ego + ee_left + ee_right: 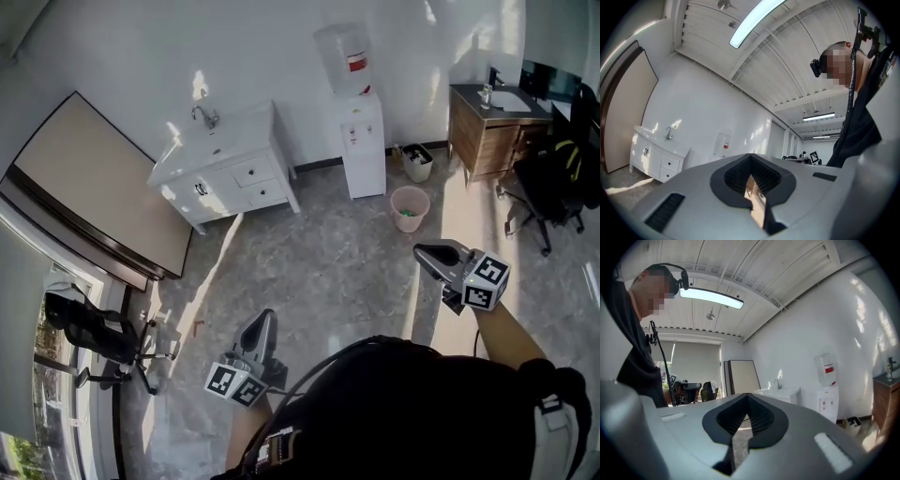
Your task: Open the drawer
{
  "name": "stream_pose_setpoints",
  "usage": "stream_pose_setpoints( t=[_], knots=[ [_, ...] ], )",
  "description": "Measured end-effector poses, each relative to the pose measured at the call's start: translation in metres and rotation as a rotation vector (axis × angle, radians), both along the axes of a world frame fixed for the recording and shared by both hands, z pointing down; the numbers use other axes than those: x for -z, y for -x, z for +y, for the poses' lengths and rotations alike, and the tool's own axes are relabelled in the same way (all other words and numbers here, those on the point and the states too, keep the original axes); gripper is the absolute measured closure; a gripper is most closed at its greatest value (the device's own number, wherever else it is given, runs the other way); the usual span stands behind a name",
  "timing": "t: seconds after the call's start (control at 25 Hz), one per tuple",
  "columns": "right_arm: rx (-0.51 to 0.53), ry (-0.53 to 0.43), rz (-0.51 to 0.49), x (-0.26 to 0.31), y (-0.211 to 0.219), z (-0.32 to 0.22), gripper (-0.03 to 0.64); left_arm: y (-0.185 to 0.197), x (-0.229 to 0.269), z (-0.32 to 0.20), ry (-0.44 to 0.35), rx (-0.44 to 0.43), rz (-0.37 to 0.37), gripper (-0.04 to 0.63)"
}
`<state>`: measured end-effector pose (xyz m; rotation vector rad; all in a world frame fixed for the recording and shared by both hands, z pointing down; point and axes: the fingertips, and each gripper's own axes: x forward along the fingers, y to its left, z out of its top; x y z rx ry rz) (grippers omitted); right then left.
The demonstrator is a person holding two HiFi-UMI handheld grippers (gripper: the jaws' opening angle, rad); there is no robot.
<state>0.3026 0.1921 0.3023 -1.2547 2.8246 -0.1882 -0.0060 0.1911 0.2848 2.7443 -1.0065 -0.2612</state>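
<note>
A white vanity cabinet (pixel 217 141) with a sink and tap stands against the far wall. Its two drawers, upper (pixel 253 172) and lower (pixel 265 194), are both closed. The same cabinet (pixel 655 159) shows far off at the left of the left gripper view and small beyond the jaws (pixel 780 392) in the right gripper view. My left gripper (pixel 265 320) is held low at the left, shut and empty, pointing toward the cabinet. My right gripper (pixel 423 251) is at the right, also shut with nothing in it. Both are well short of the cabinet, over open floor.
A water dispenser (pixel 361 141) stands right of the vanity, with a pink bin (pixel 410 208) in front of it. A wooden sink cabinet (pixel 492 131) and a black chair (pixel 553 178) are at the far right. A large board (pixel 94 187) leans at the left, near another chair (pixel 98 337).
</note>
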Motion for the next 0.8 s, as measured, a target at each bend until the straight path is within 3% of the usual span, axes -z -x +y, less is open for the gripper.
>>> stream_pose_setpoints(
  t=[0.12, 0.32, 0.56, 0.8],
  knots=[
    [-0.006, -0.024, 0.019, 0.011, 0.038, -0.022, 0.623, 0.033, 0.016, -0.03, -0.04, -0.021, -0.014, 0.603],
    [0.022, -0.036, 0.046, 0.023, 0.116, -0.069, 0.623, 0.102, 0.02, -0.075, -0.04, -0.012, 0.001, 0.603],
    [0.073, -0.022, 0.055, 0.016, 0.192, -0.116, 0.623, 0.177, 0.001, -0.108, -0.028, 0.04, 0.009, 0.603],
    [0.143, -0.011, 0.079, 0.012, 0.241, -0.161, 0.623, 0.225, -0.012, -0.135, -0.007, 0.11, 0.024, 0.603]
  ],
)
